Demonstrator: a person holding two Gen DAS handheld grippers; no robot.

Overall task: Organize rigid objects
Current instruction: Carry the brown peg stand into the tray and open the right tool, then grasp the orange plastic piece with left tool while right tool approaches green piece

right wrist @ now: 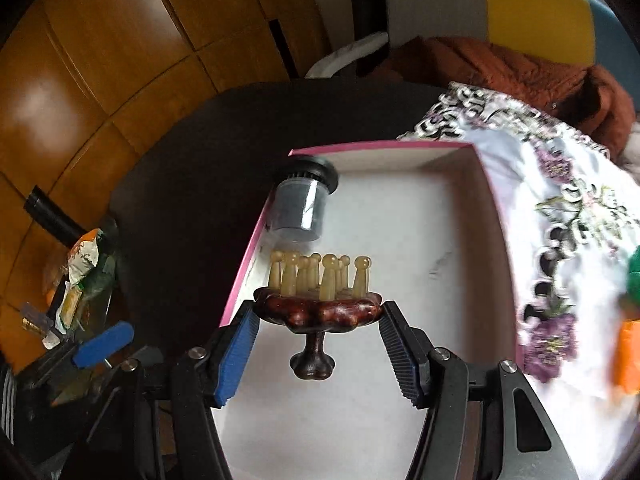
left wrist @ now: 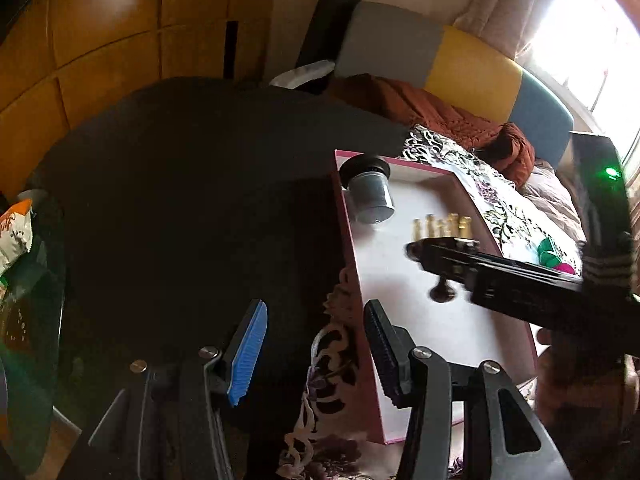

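Two sets of jaws are mine. The right gripper (right wrist: 318, 354) is clamped on the dark wooden massager (right wrist: 318, 310) by its lobed rim, pale pegs pointing up, knob handle hanging towards me; it sits above the white floor of the pink-edged box (right wrist: 256, 236). My pads hide both ends of the rim. At the box's far left corner a grey jar (right wrist: 300, 208) lies tipped, its cap half lost in shadow. The left gripper (left wrist: 316, 350) stands parted and empty over the box's left wall and the dark bench (left wrist: 180, 208), where little can be made out.
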